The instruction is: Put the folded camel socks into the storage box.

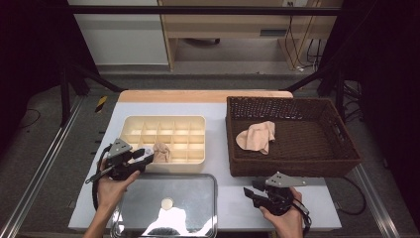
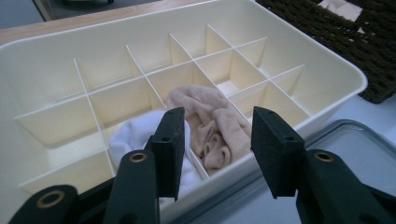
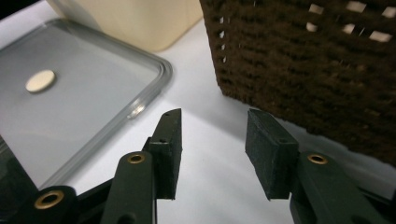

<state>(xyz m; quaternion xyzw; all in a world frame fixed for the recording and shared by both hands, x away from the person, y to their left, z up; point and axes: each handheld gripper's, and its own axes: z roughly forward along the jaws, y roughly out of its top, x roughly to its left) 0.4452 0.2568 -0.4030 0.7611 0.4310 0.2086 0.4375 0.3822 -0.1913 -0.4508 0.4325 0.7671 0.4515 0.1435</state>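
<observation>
A person seated at a white table [image 1: 223, 163] holds a two-jaw gripper in each hand. The left gripper [image 1: 147, 156] hovers at the near edge of a cream divided organiser box [image 1: 131, 124], its jaws standing apart with nothing pressed between them. In the left gripper view the left gripper's pads frame a crumpled beige sock [image 2: 212, 126] that lies in a near-row compartment of the box, with a white sock [image 2: 135, 133] bunched in the compartment just beside it; neither pad touches the cloth. From above, the beige sock [image 1: 161, 151] sits in the front row, near the middle of the box.

The right gripper [image 1: 249, 191] rests low over the bare table in front of a dark brown woven basket [image 1: 341, 148], its jaws likewise parted and empty. Another beige sock [image 1: 257, 136] lies inside the basket, well apart from both grippers. A clear plastic lid [image 1: 198, 198] with a small round disc [image 1: 167, 203] on it lies flat between the two hands.

No brand, label or writing can be read on any of these things.
</observation>
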